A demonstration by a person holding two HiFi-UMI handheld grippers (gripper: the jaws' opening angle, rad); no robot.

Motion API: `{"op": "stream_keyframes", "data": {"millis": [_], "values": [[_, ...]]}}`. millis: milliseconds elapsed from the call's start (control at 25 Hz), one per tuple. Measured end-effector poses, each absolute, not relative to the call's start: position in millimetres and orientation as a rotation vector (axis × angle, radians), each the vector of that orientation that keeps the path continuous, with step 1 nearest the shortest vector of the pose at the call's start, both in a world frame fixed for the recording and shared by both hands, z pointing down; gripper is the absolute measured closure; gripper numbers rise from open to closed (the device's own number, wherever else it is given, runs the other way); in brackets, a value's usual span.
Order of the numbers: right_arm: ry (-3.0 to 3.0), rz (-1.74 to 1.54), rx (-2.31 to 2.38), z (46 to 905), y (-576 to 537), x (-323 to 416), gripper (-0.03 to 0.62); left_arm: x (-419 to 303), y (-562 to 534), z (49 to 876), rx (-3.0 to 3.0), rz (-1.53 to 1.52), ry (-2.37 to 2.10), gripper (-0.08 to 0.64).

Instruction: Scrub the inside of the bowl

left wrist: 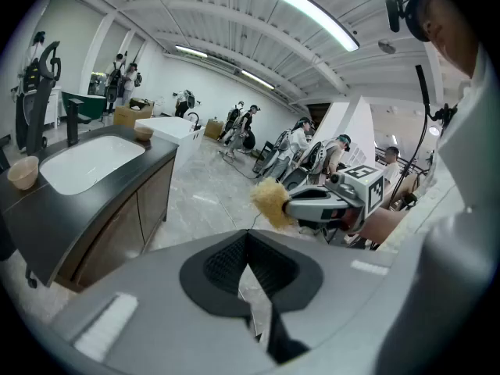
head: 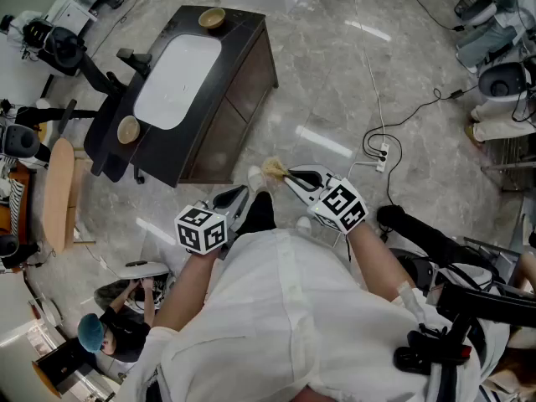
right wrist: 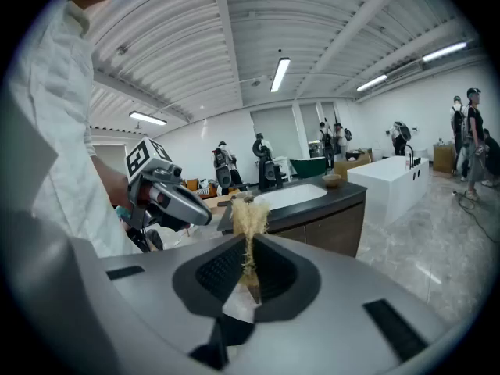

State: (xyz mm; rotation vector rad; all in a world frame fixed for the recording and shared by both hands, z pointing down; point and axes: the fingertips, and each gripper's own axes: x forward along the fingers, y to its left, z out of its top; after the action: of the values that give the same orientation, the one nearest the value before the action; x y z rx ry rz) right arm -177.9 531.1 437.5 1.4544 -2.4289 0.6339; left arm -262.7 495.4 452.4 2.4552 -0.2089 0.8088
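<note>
Straw-coloured fibres of a scrubber (right wrist: 248,213) stand up out of the right gripper (right wrist: 248,244), whose jaws are clamped on its lower end. The left gripper (left wrist: 248,247) is pressed together on nothing. Both are held out in front of the person over the marble floor (head: 335,82), well apart from the work. Two wooden bowls sit on the dark tabletop (head: 243,48) around a white sink (head: 177,80): a near bowl (head: 128,129) at the corner closest to the person and a far bowl (head: 212,18) at the other end. I cannot tell which one is meant. The step in hand looks like the approach, with no scrubbing begun. To do it well, I would walk up to the near bowl and spread the left gripper's jaws to pinch or brace the rim, since a light wooden bowl would likely skid on the smooth top. The tuft should then go down into the hollow and be worked round the wall, with the right clamp kept firm so the scrubber does not twist out. A black faucet (head: 134,59) rises beside the sink, near enough to snag an elbow. Left of the cabinet stand camera rigs (head: 50,36) and a pale wooden board (head: 59,193), and someone crouches at the lower left (head: 105,329). A power strip (head: 383,153) with its cables lies on the floor to the right, off the route.
</note>
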Motion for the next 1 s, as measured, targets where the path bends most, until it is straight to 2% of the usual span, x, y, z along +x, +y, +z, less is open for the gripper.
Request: {"op": "stream_keyframes", "data": {"millis": [440,1000], "values": [[-2.311,0.642,1.476,443,375,-80,0.565,-131,297,444,2.525,0.605,-0.152,0.554],[-2.324,0.611,1.401,438,185,-34,0.565,-103,115,456,2.434,0.503,-0.297,0.547]]}}
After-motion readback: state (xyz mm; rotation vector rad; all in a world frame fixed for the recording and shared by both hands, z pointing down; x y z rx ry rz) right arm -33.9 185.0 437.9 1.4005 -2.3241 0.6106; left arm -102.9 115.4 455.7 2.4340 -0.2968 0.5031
